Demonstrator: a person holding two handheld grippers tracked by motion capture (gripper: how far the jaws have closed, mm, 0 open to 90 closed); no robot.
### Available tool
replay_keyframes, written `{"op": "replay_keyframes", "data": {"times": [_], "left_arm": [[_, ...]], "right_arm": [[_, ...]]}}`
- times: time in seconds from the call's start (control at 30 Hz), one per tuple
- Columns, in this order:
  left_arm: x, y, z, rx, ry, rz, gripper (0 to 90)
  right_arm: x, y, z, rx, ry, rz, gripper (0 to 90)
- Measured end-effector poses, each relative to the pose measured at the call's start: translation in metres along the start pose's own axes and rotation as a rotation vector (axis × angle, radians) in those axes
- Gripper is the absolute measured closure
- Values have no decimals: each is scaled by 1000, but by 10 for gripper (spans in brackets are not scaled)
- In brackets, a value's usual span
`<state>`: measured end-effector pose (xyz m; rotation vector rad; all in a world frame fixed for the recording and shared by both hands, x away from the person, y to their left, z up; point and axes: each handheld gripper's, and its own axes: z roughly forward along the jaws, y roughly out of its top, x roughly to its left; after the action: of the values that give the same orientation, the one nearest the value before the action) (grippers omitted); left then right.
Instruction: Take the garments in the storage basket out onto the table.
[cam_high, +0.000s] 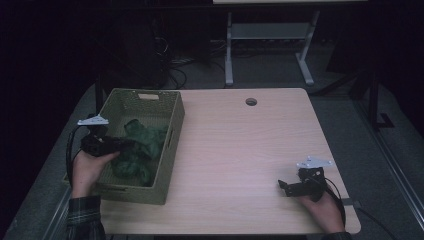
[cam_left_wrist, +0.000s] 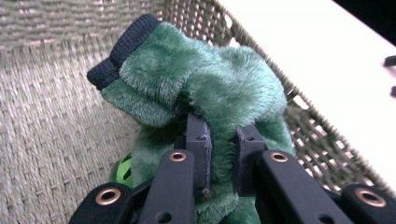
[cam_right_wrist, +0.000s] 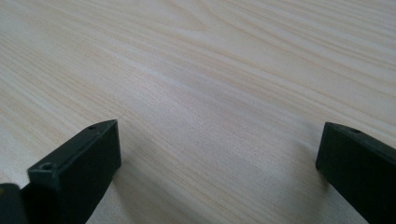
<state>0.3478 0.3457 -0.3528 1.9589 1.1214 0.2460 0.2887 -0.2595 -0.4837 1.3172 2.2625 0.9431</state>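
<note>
Pinching a fold of the green plush (cam_left_wrist: 205, 93) so it lifts clear, the left tool (cam_left_wrist: 223, 140) is clamped on it inside the basket (cam_high: 172, 135) at the counter's (cam_high: 240, 150) left edge. Fuzzy thing, dark knit cuff. Right tool (cam_right_wrist: 219, 154) rests spread wide, holding nothing, near the right corner.
</note>
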Motion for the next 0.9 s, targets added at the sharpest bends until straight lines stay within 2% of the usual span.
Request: {"op": "replay_keyframes", "data": {"times": [0.37, 0.63, 0.9], "left_arm": [[0, 16, -26, -103, -30, -1, 798], [-4, 31, -44, -140, -33, 8, 807], [-10, 56, -66, -168, -29, 35, 811]], "right_arm": [[0, 0, 0, 0, 0, 0, 0], [0, 0, 0, 0, 0, -1, 0], [0, 0, 0, 0, 0, 0, 0]]}}
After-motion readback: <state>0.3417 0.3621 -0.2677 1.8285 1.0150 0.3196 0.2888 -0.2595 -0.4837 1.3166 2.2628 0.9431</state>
